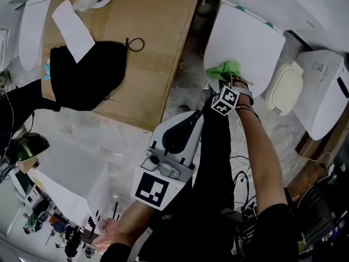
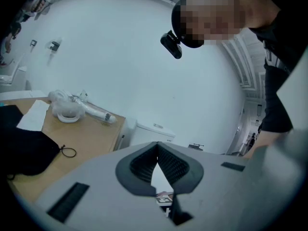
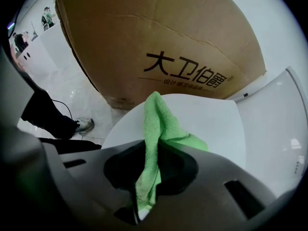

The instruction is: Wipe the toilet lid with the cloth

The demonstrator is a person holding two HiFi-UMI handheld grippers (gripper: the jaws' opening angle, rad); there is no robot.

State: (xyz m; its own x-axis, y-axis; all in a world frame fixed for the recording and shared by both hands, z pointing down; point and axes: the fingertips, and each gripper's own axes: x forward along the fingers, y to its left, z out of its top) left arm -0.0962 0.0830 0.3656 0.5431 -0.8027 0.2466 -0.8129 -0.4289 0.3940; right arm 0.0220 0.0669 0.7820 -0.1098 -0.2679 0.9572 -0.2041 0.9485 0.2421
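The white toilet lid [image 1: 248, 40] lies closed at the upper right of the head view. A green cloth [image 1: 224, 69] rests bunched on its near edge. My right gripper [image 1: 220, 83] is shut on the cloth and holds it against the lid. In the right gripper view the cloth [image 3: 153, 138] runs up from between the jaws onto the lid [image 3: 216, 121]. My left gripper [image 1: 193, 120] hangs near my body, away from the lid, shut with nothing in it. In the left gripper view that gripper [image 2: 157, 153] points toward a white wall.
A large cardboard box [image 1: 152, 42] stands left of the toilet, bearing a black bag [image 1: 87, 75], a white paper [image 1: 73, 29] and a hair tie [image 1: 136, 44]. The toilet tank [image 1: 322, 86] is at the right. Cables [image 1: 240, 165] lie on the floor.
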